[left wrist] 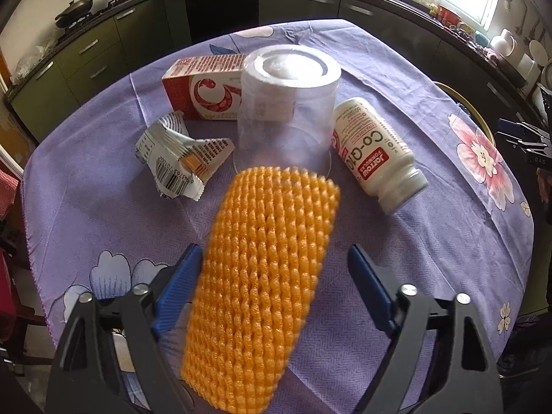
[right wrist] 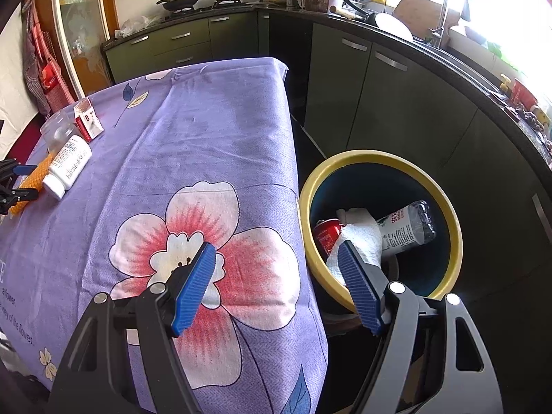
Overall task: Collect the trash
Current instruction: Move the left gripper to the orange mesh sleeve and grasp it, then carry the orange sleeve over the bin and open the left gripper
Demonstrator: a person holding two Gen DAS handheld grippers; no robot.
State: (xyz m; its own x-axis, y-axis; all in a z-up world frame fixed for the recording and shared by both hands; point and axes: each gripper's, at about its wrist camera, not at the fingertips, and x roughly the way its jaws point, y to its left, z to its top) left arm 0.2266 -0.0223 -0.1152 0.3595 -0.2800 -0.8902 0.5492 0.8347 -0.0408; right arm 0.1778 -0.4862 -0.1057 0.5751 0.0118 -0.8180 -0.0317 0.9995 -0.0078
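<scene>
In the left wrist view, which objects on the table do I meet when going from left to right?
crumpled wrapper → red carton → clear plastic cup → white supplement bottle. I leave out the orange foam net, because it overlaps the cup.

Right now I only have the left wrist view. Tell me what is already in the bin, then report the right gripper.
Observer: The yellow-rimmed bin holds a red can, a crumpled white towel and a plastic bottle.
Operator: Now the right gripper.
Observer: The right gripper is open and empty. It hangs over the table edge, right beside the bin.
Operator: Say where the bin sits relative to that edge.
Observer: It stands close against the hanging cloth, with its rim below the tabletop.
</scene>
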